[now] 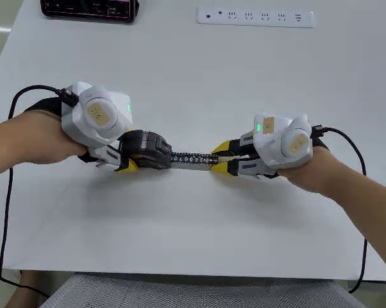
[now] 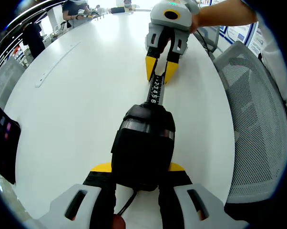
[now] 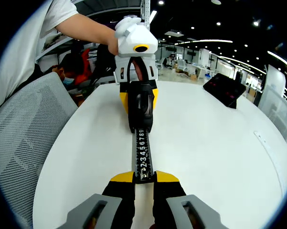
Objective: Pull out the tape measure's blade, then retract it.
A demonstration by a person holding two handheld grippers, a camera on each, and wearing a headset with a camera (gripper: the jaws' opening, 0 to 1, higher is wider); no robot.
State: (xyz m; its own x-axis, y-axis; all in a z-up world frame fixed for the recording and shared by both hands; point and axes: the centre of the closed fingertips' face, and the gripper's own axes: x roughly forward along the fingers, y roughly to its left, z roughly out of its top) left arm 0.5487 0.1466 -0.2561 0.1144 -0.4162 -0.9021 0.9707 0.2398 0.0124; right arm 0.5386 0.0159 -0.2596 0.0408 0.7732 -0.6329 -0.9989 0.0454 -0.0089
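Mesh chair back (image 1: 199,292) at 6 o'clock in the head view, closest to the lens. Beyond it is the white counter (image 1: 193,70), with a power strip (image 1: 256,16) at about 1 o'clock and a black device (image 1: 90,8) at 11 on the far edge.

Left claw (image 2: 139,168): jaws clamped on either side of the tape measure case (image 1: 147,149), wide enough to take the body. Right claw (image 3: 144,179): jaws nearly closed, pinching the free end of the blade (image 1: 192,158).

Key geometry: the blade's long axis runs 9-to-3 across the head view, just above the counter or on it, can't tell which. Case at the 9 end, right claw at the 3 end. From the right claw's own view the case is dead ahead at 12, in line with the jaws.

My read: pull-out is under way with only a short length showing, so any further draw should go straight toward 3 to stay on axis.

Case is black and chunky. Blade is black with white numerals, 1 through 7 readable.
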